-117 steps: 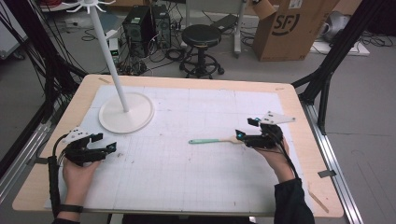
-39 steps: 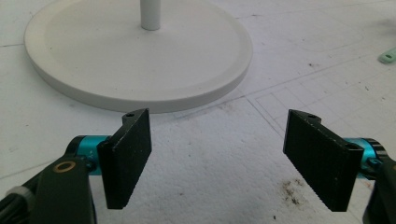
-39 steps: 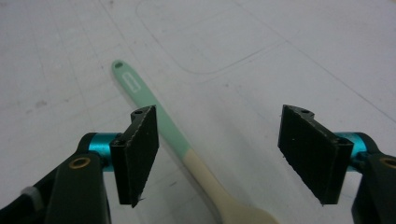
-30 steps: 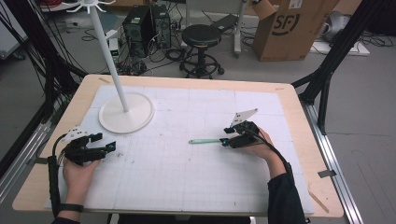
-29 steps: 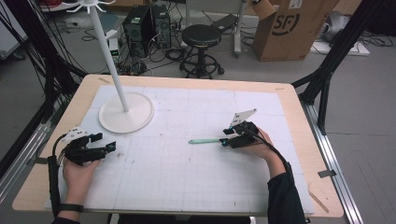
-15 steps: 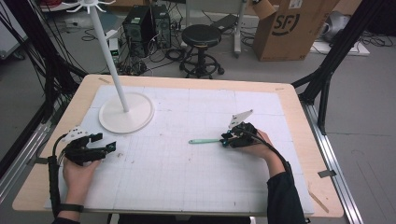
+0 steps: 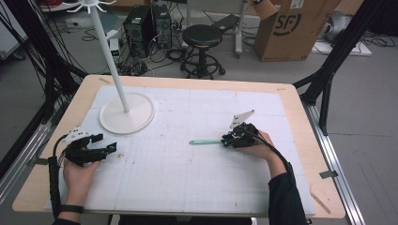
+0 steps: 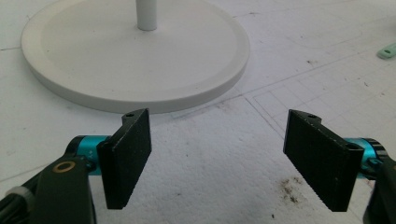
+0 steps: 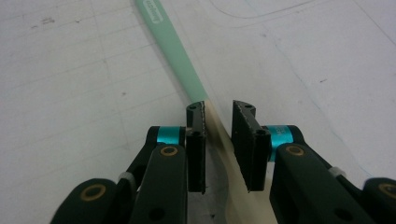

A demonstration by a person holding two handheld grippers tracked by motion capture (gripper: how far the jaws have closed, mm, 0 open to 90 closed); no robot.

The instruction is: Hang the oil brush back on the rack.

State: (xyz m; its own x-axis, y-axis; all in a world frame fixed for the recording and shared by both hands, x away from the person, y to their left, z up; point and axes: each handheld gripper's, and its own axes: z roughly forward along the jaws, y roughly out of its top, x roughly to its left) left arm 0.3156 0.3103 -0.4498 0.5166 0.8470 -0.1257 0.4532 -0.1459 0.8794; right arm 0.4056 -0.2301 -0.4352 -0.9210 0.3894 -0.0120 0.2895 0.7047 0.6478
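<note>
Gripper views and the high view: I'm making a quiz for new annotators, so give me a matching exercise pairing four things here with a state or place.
Things:
1. left gripper
2. right gripper
3. green toothbrush
4. white stand base

States or places:
A. flat on the mat, handle between two jaws
B. jaws wide apart, nothing between
C. far left part of the mat
D. jaws nearly closed around a handle

Pairs: 1-B, 2-D, 3-A, 4-C
</note>
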